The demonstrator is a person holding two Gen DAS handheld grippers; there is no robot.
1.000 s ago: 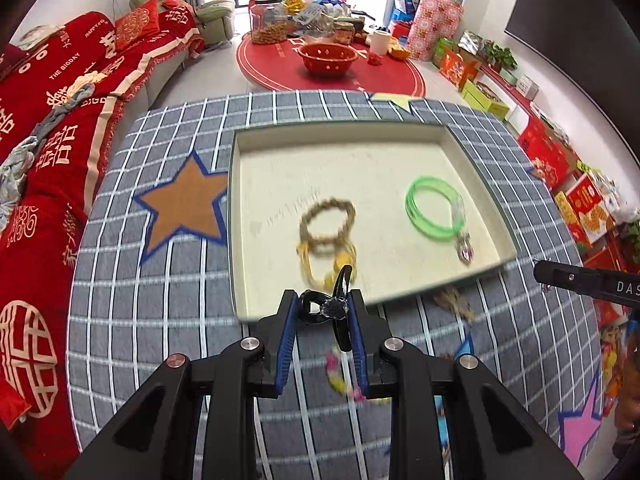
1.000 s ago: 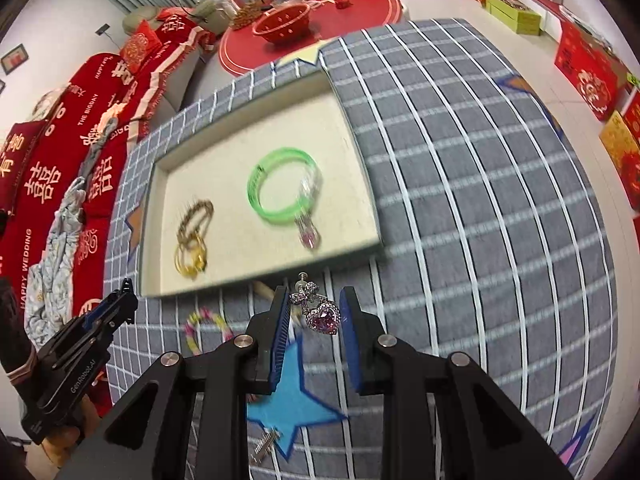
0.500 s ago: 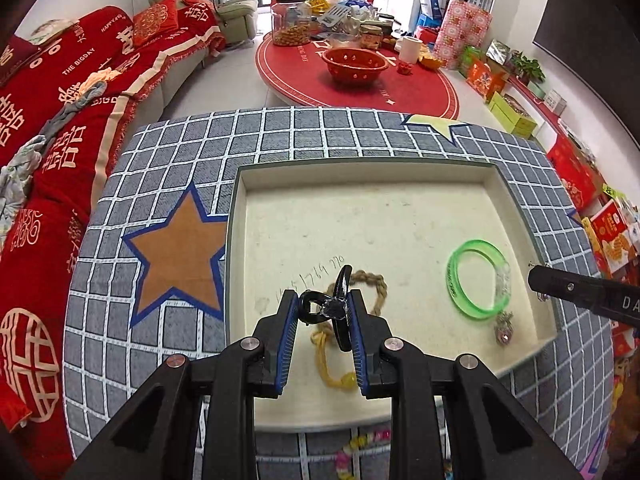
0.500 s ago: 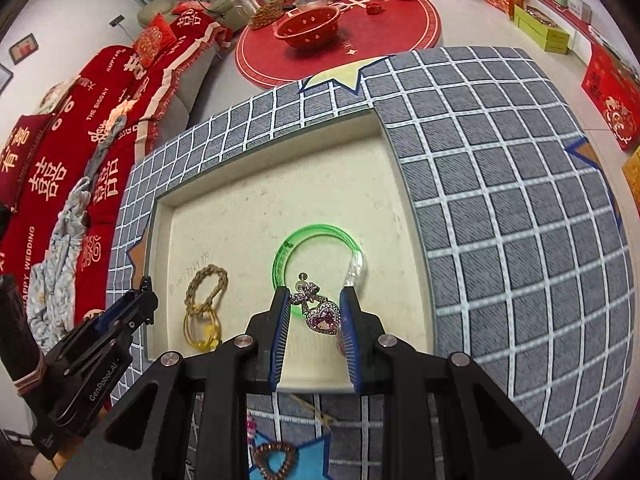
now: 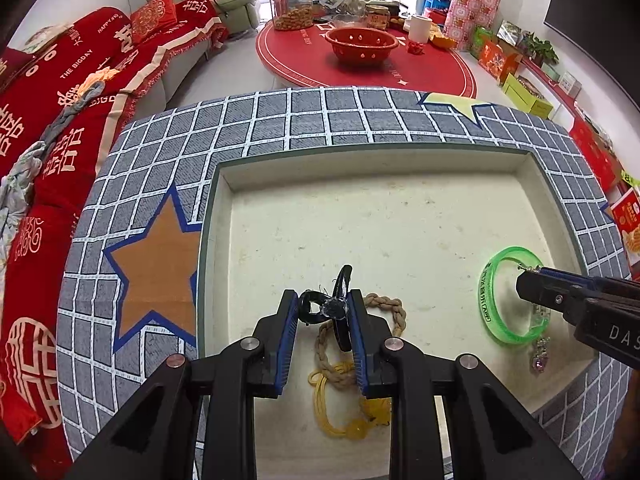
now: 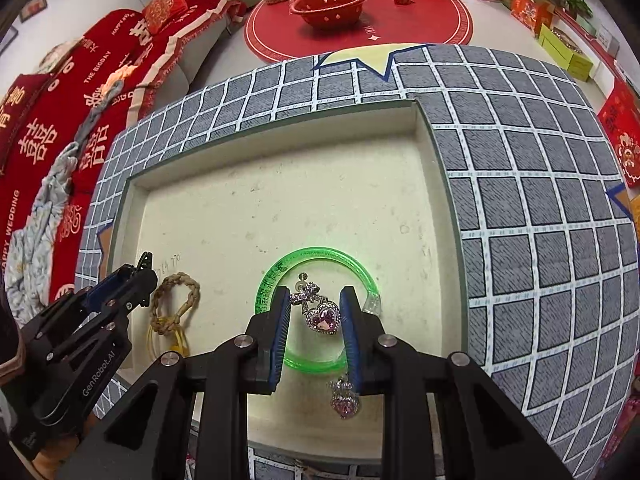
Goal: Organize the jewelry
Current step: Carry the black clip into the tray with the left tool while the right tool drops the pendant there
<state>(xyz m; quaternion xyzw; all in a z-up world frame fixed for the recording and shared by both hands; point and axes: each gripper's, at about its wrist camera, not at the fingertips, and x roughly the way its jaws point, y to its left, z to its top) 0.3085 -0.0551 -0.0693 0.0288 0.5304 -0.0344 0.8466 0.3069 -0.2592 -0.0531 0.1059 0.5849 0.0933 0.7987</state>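
Jewelry going into the cream tray (image 5: 532, 168), two pieces at once. Over the tray's near-left part: left gripper (image 5: 322, 312) pinching a black clip (image 5: 340, 304), hanging above the braided rope bracelet (image 5: 384, 304) and the yellow bead string (image 5: 340, 420) already lying on the tray floor. Further right, over the tray's near-right part: right gripper (image 6: 314, 312) clamped on a pink heart charm (image 6: 323, 319), poised inside the ring of the green bangle (image 6: 316, 256), with a second pink charm (image 6: 345, 398) resting just toward the tray's near edge. Best play from here, by the look of it: lower close to the tray floor before releasing, nudge each piece toward a bare patch away from what already lies there, ease the pads apart gently, then lift straight up to avoid snagging rope or bangle.
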